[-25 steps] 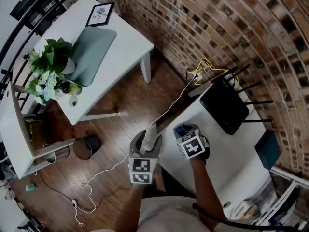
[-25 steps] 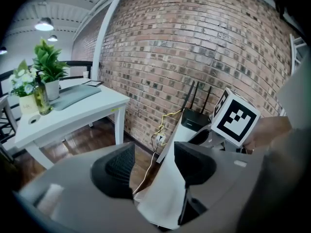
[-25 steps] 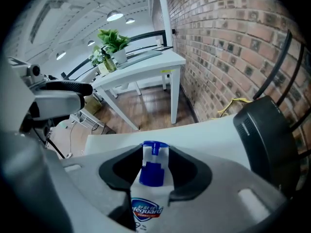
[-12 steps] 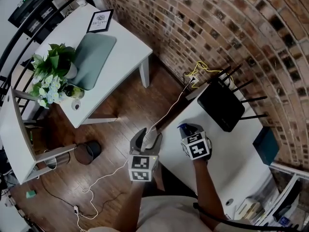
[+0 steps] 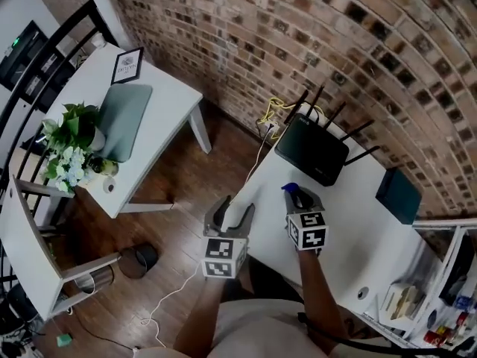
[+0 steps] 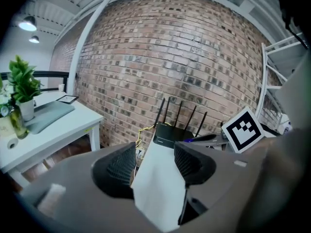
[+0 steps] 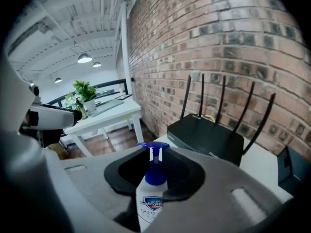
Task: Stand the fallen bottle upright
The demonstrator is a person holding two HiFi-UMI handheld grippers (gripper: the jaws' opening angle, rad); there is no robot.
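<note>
With right tongs (image 7: 154,171) clenched on the bottle (image 7: 150,198), pump up, over the tabletop (image 5: 358,252) near its edge, and left tongs (image 6: 154,161) released and empty, lower straight, seat the base flat, unclench only once steady

Bottle (image 7: 151,198) now tight in right gripper (image 7: 154,173)

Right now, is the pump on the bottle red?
No, the pump on top of the bottle is blue.
</note>
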